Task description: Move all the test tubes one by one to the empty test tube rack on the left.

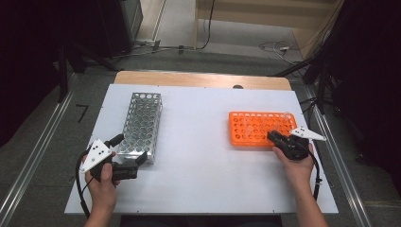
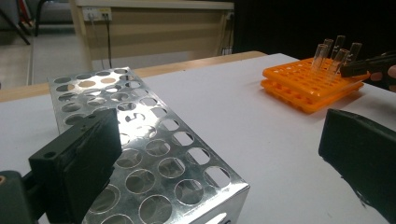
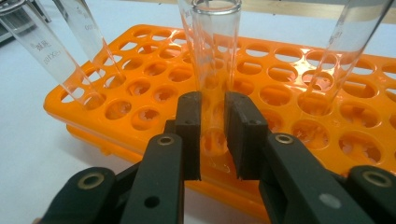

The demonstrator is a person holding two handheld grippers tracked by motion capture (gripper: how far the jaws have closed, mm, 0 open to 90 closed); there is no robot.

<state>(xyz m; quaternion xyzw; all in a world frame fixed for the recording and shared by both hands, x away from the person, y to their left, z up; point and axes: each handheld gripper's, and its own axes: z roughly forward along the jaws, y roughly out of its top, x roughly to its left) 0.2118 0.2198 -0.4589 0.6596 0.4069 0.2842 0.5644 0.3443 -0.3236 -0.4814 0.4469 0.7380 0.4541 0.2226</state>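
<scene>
Two hand-held grippers in play. Right hand-held gripper (image 3: 212, 135) is clamped on a clear glass test tube (image 3: 215, 56), pads pinching it low down, just above the orange rack (image 3: 299, 88). Tube stands upright in a hole near the rack's near edge. Other test tubes (image 3: 51, 56) sit in the same rack, leaning slightly, to either side of the gripped one. In the high view the right hand-held gripper (image 1: 276, 138) sits at the rack's near right corner, hand (image 1: 298, 163) behind it.

Left hand-held gripper (image 1: 135, 165) is released, jaws spread wide with nothing between them. It hovers at the near end of the metal rack (image 1: 142, 123), just beside its corner. Metal rack's holes look empty from the left gripper view (image 2: 154, 154).

Both racks rest on the white worktop (image 1: 198, 142), well apart: metal one left, orange one (image 1: 260, 127) right.
</scene>
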